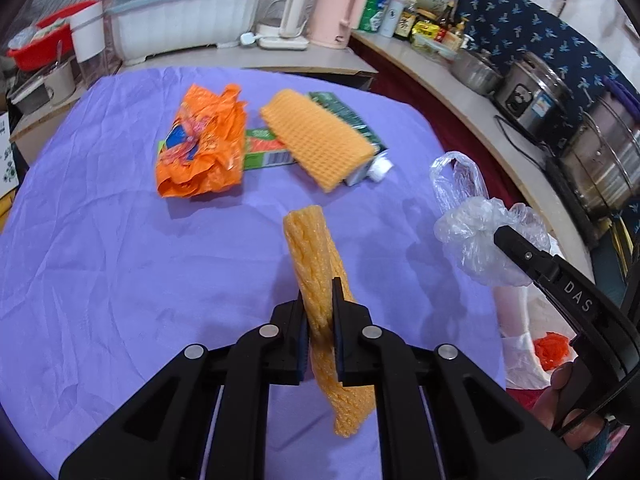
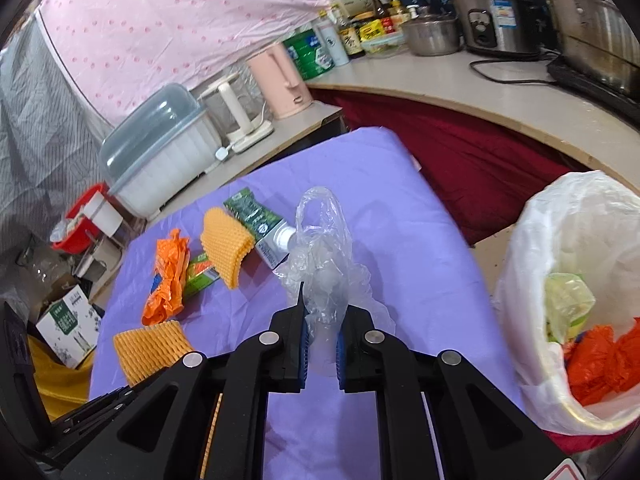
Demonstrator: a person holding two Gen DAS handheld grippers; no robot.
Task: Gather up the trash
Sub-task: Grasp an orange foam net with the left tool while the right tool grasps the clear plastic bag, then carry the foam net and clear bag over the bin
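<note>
My left gripper (image 1: 320, 304) is shut on an orange foam net sleeve (image 1: 312, 248) and holds it above the purple cloth (image 1: 120, 260); the sleeve also shows in the right wrist view (image 2: 150, 350). My right gripper (image 2: 322, 320) is shut on a crumpled clear plastic bag (image 2: 324, 264), which shows at the right of the left wrist view (image 1: 472, 236). On the cloth lie an orange snack wrapper (image 1: 204, 144), a second foam net (image 1: 320, 136), a green box (image 1: 264, 154) and a toothpaste box (image 1: 352, 120). A bin with a white liner (image 2: 560, 240) stands at the right.
A counter (image 2: 480, 88) with pots, a rice cooker (image 2: 496, 24) and bottles curves behind. A pink kettle (image 2: 280, 80), a covered dish rack (image 2: 160, 148) and a red basin (image 2: 80, 224) stand at the back left. A red cloth (image 2: 460, 152) lies beyond the table.
</note>
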